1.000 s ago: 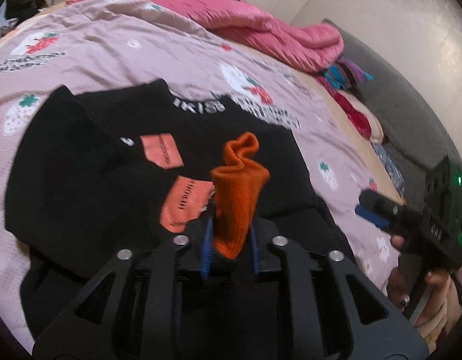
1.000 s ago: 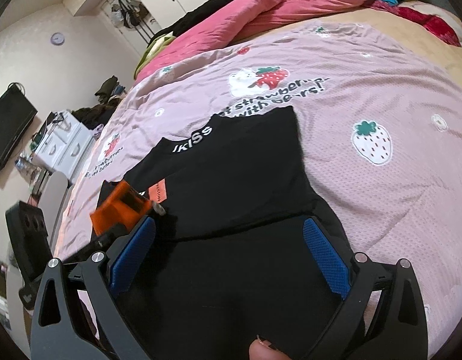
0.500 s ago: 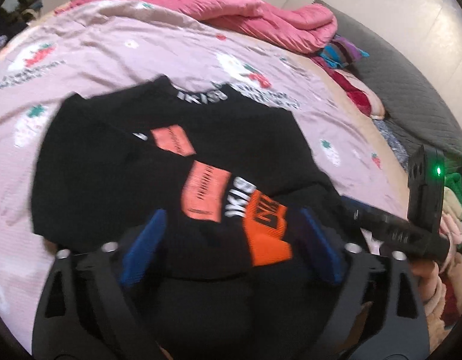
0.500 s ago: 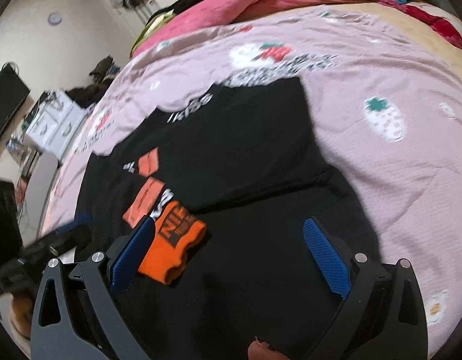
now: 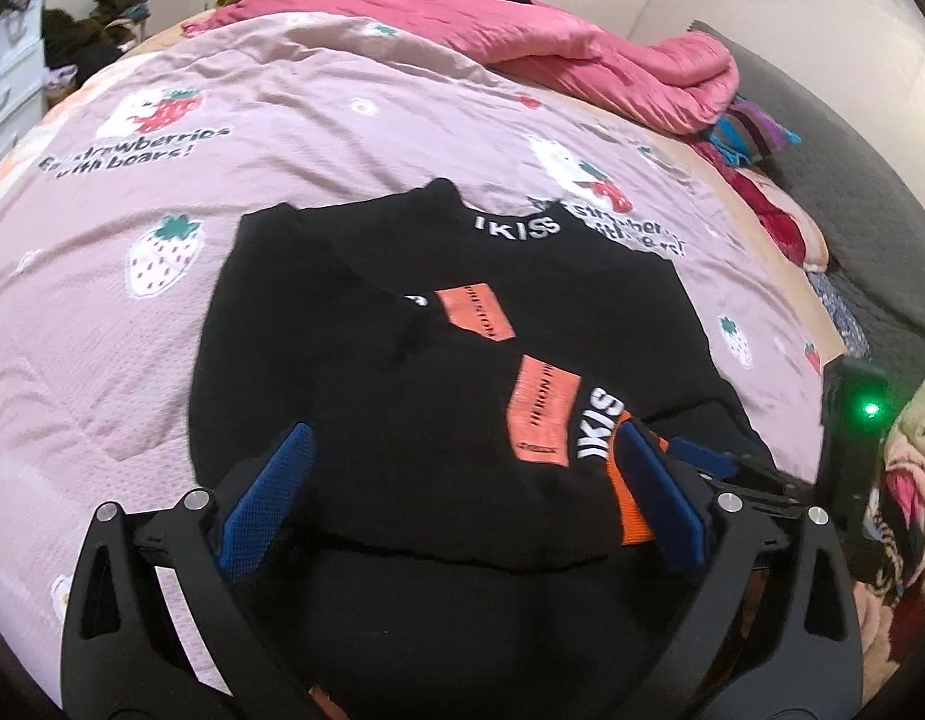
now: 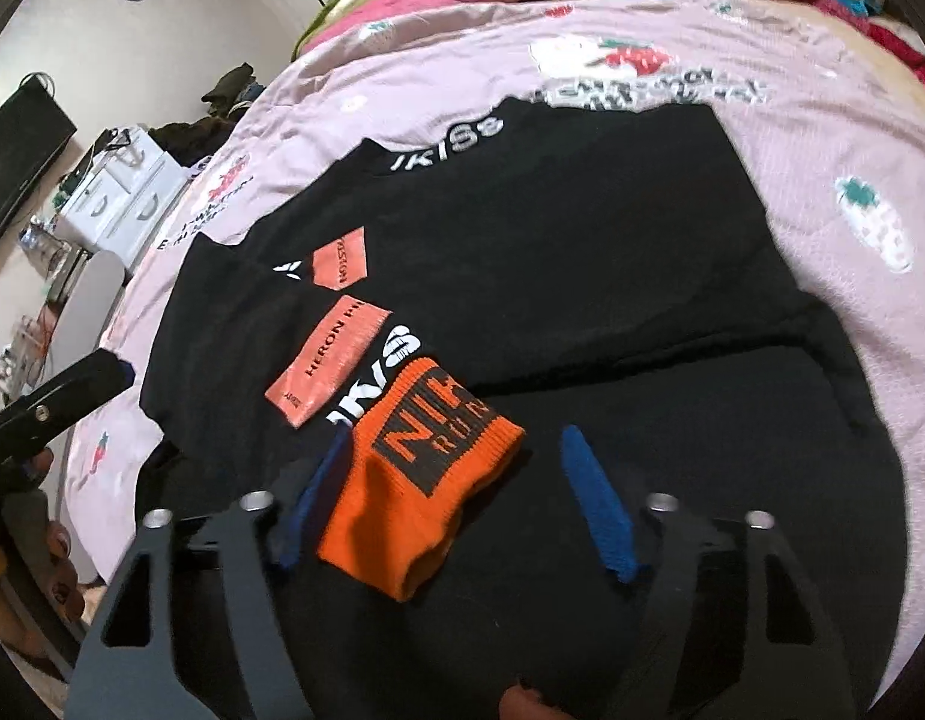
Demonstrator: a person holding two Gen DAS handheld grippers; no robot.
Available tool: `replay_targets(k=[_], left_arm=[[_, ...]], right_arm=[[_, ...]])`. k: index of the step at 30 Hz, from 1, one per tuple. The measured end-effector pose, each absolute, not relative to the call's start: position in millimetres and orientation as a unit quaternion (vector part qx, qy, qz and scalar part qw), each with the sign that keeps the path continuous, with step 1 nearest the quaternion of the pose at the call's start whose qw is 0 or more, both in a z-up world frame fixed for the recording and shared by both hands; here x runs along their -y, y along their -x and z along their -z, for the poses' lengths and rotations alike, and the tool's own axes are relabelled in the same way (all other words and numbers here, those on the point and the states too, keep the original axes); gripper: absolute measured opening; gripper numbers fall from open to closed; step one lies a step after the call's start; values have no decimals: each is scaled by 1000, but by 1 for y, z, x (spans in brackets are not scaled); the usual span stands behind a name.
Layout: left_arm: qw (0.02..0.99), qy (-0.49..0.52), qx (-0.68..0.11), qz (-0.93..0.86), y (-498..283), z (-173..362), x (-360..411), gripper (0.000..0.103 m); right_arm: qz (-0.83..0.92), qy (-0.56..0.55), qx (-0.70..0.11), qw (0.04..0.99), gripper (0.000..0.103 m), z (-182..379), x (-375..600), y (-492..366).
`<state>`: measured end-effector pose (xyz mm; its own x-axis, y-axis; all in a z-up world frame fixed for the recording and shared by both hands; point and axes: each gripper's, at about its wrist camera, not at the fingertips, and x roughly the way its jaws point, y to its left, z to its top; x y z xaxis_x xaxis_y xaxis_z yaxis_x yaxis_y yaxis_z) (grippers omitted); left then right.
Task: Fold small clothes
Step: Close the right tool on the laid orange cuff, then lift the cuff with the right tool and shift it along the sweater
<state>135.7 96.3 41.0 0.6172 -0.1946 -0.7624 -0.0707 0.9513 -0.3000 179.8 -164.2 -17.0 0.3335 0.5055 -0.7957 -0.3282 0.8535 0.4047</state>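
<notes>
A black sweatshirt (image 5: 462, 312) with white IKISS lettering and salmon patches lies flat on the bed; it also shows in the right wrist view (image 6: 582, 240). Its left sleeve is folded across the body, and the orange cuff (image 6: 420, 480) rests on the black fabric. My left gripper (image 5: 462, 498) is open and empty over the folded sleeve, its right pad partly hiding the cuff (image 5: 633, 516). My right gripper (image 6: 462, 504) is open and empty, with the cuff lying between its blue pads, near the left one.
The bed has a pink strawberry-print sheet (image 5: 252, 138). A rumpled pink duvet (image 5: 552, 54) lies at the far end with coloured clothes (image 5: 744, 138) beside it. White drawers (image 6: 120, 192) stand beside the bed.
My left gripper has let go of the orange cuff, opened wide and drawn back. The sleeve now lies folded across the sweatshirt. My right gripper has moved in over the cuff.
</notes>
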Motion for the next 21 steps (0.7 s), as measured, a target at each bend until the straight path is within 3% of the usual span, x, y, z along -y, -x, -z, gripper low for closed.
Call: replay_targets(k=[5, 7, 9, 21], left_arm=[[884, 175, -432, 40, -132, -42, -111, 94], [885, 178, -428, 36, -131, -44, -116, 94], [886, 181, -427, 32, -130, -46, -120, 94], [886, 198, -418, 18, -125, -54, -138, 94]], right_arm=[[-271, -91, -509, 812, 20, 21, 160, -180], [-285, -95, -503, 811, 13, 17, 157, -180], [-297, -92, -488, 816, 9, 8, 155, -179], [-366, -24, -402, 839, 8, -76, 130, -186]])
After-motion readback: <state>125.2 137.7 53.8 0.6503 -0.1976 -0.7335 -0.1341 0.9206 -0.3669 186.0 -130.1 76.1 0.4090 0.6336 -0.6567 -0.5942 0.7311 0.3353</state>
